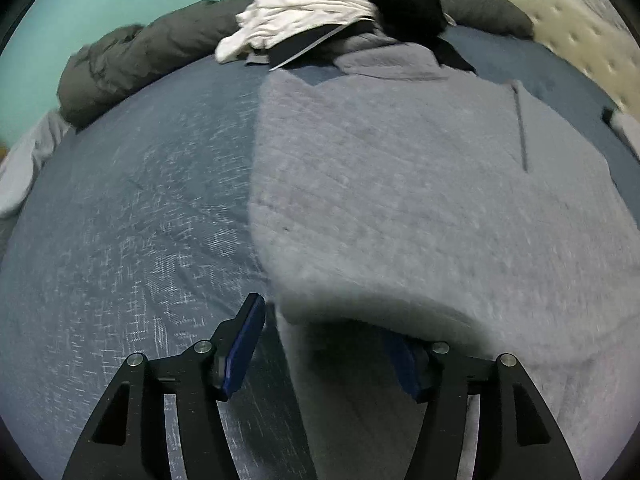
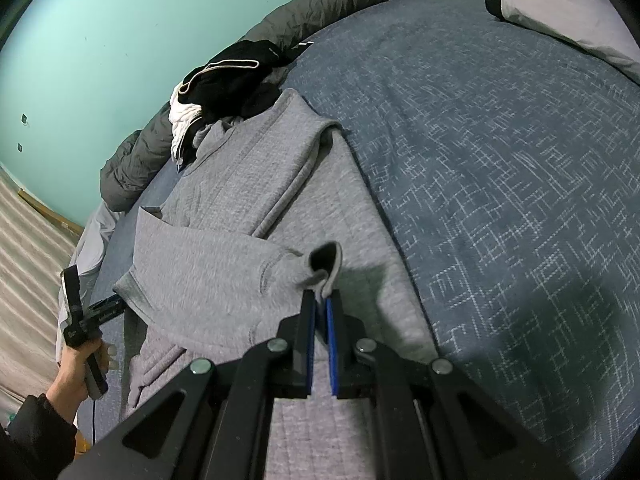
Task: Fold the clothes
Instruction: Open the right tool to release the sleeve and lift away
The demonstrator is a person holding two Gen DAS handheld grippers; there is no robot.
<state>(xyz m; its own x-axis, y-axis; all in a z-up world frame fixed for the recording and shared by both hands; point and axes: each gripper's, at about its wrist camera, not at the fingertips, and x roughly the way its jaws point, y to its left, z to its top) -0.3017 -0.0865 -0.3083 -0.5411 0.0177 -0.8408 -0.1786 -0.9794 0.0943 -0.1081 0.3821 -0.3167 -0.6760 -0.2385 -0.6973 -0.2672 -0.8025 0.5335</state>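
Right gripper (image 2: 320, 304) jaws pinching the grey sweater (image 2: 240, 208) cuff; left gripper (image 1: 328, 344) jaws wide apart, one half-hidden under blurred fabric

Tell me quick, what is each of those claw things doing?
Left gripper: jaws open, holding nothing.
Right gripper: jaws closed on the grey sweater sleeve cuff.

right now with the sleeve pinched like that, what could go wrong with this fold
1. The right gripper pinches only the edge of the sleeve cuff; a quick pull might slip it free.
2. The left gripper is open at the grey sweater and holds nothing, so the body may drag or bunch as the sleeve crosses.
3. The clothes pile lies against the collar, so it could snag.
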